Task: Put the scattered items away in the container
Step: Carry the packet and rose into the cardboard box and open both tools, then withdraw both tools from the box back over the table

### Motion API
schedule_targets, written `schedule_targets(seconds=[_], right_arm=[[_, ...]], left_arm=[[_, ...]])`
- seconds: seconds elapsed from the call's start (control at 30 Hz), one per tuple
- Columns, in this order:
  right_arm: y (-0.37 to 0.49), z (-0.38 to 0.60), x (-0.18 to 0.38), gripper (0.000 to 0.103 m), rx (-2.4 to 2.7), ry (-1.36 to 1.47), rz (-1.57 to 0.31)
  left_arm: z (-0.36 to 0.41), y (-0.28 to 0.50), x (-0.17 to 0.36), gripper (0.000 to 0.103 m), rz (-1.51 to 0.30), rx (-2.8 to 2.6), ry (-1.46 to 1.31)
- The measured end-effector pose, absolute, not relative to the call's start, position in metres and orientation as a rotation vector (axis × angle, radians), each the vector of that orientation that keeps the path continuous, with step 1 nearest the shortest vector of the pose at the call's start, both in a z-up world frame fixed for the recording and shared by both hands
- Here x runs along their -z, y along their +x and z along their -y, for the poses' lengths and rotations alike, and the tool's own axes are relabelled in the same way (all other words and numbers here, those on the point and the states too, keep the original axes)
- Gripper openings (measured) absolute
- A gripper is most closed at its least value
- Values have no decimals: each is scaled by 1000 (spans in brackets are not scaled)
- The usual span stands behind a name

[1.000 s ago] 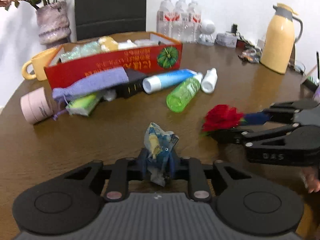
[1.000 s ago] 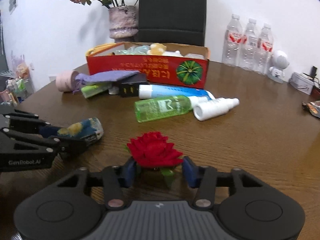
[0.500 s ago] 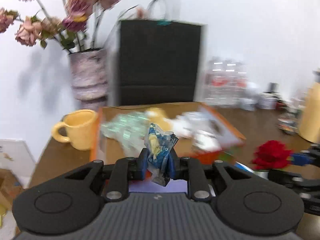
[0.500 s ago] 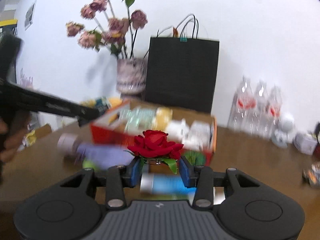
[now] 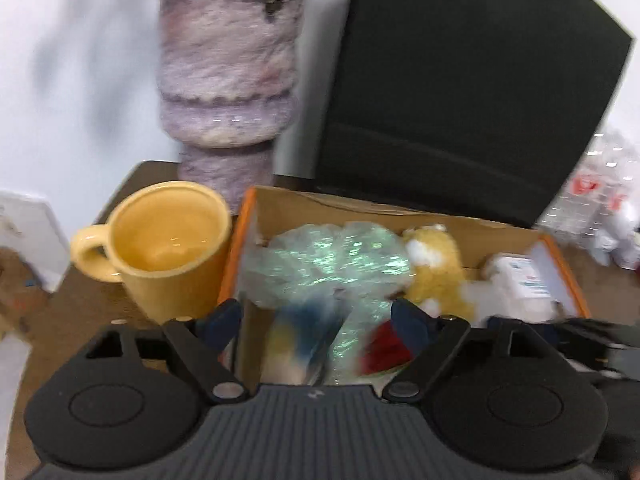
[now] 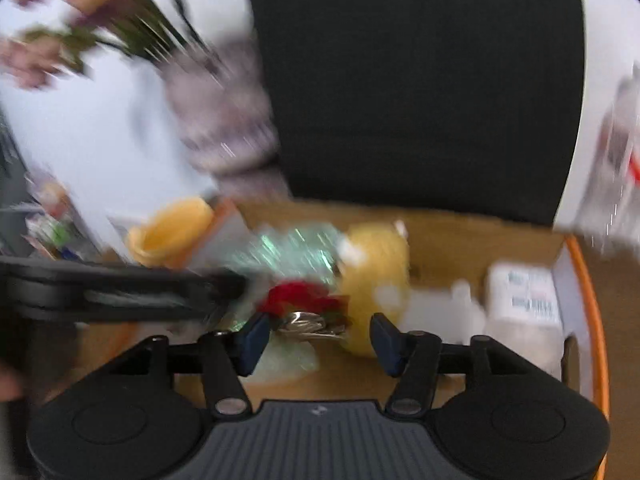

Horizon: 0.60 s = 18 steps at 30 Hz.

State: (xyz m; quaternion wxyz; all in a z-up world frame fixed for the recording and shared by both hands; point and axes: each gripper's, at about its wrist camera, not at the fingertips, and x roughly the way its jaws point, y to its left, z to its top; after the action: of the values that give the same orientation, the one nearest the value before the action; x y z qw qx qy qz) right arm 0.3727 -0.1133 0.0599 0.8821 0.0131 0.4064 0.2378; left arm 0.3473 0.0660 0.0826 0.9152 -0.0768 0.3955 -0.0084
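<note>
Furthest left in the left wrist view stands the yellow mug [image 5: 168, 248], just outside the orange-edged cardboard box [image 5: 240, 248], with the mottled purple vase [image 5: 228, 76] behind it and a black paper bag [image 5: 460, 92] behind the box. A second ago both grippers were low over the table, each pinching one item; now both hang over the box. The left gripper [image 5: 318, 316] has just been opening and its jaws stand wide apart; the blue-and-yellow snack packet [image 5: 304, 340] it carried is a blur between and below them, no longer pinched, and seems to be dropping onto the crinkly clear bag [image 5: 328, 264] at the box's left end. Next along lie a yellow plush toy [image 5: 436, 268] and a white carton [image 5: 520, 280]. In the right wrist view the right gripper [image 6: 316, 334] has also just been opening: its jaws are parted, and the red artificial rose [image 6: 304, 300] sits between them, free of the pads, over the box floor beside the plush toy. Both items look released inside the container, so two pieces are done; the bottles and tubes seen on the table a second ago are out of view and probably come next.
</note>
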Motion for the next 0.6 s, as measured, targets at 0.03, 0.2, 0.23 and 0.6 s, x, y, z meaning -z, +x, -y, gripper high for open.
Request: schedule_targets(seconds=[0.03, 0.2, 0.23, 0.6], right_arm=[[374, 114, -57, 56, -508, 33, -859], [369, 115, -54, 56, -512, 21, -865], [367, 116, -57, 56, -501, 11, -875], [329, 131, -87, 71, -358, -97, -1005]], left_arm=[[-67, 346, -83, 85, -809, 23, -150], [-68, 342, -85, 85, -817, 20, -130], [-68, 340, -86, 85, -827, 18, -133], [-49, 284, -123, 103, -883, 26, -56]])
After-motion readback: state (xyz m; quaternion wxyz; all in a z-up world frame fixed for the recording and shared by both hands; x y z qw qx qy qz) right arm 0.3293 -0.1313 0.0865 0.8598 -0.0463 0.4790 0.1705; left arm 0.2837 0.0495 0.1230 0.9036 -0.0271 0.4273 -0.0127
